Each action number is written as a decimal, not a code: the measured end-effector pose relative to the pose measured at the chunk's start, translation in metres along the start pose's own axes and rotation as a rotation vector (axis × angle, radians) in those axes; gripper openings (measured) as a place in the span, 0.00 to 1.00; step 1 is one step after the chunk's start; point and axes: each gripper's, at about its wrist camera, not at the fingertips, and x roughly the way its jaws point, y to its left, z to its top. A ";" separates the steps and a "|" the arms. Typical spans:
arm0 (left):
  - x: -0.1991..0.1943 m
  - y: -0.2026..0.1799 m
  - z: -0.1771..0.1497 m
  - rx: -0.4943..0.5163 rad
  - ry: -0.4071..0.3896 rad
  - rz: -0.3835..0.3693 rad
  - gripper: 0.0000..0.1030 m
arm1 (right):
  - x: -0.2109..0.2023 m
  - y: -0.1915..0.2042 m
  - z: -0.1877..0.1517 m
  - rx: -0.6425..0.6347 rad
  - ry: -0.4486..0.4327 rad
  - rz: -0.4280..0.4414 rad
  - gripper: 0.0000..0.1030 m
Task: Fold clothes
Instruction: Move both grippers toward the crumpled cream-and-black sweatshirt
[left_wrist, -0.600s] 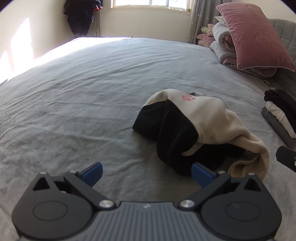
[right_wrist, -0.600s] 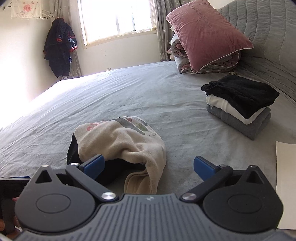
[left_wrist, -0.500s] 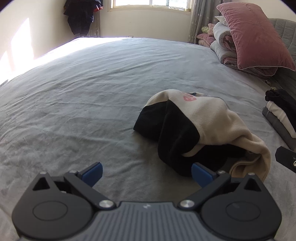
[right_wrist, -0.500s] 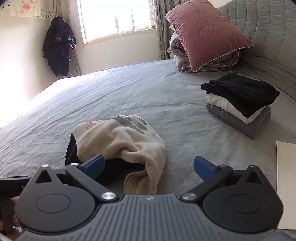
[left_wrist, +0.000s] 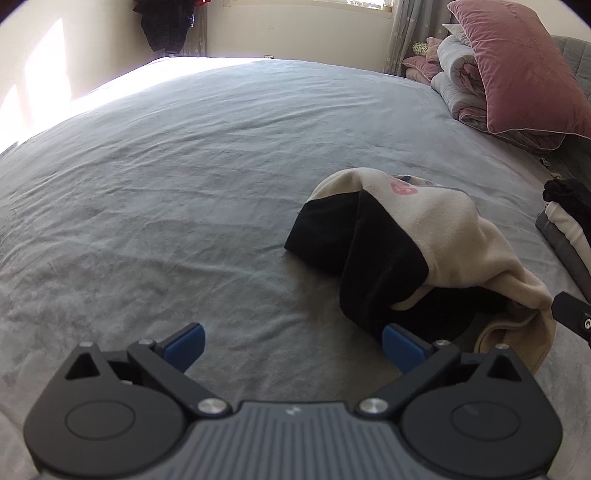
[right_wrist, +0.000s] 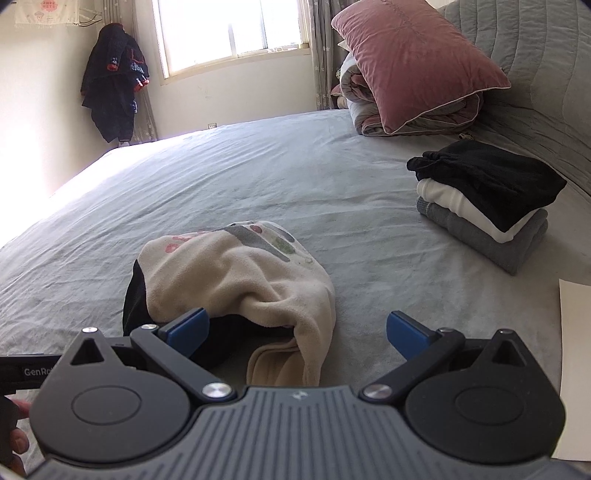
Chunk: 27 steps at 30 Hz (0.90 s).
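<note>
Your left gripper (left_wrist: 291, 345) and right gripper (right_wrist: 297, 332) both stand spread wide with nothing between the pads, hovering low over the bed (left_wrist: 184, 184) and tilted down at it. That is a sensible stance for a first pick, since wide jaws can drop over a thick edge.

The garment (right_wrist: 240, 280) lies in a crumpled heap just ahead of both grippers: cream fleece over black fabric, a hem curling toward you. In the left view it sits off the right pad; in the right view it sits between the jaws but untouched. It looks unfolded, so you probably need to find two corners and spread it flat first.

Well off to the right, a folded stack (right_wrist: 484, 199) shows where finished pieces go. Beyond it, a pillow (right_wrist: 413, 59) rests on rolled quilts (right_wrist: 369, 118).
</note>
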 end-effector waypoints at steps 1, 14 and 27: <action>0.001 0.002 0.000 -0.004 0.004 -0.002 1.00 | 0.001 0.000 -0.001 0.003 0.003 0.002 1.00; 0.027 0.018 0.000 0.027 0.082 0.030 1.00 | 0.024 0.005 0.003 -0.057 0.024 0.068 1.00; 0.055 0.029 -0.009 0.054 0.132 0.057 1.00 | 0.050 0.005 0.006 -0.131 0.070 0.083 0.85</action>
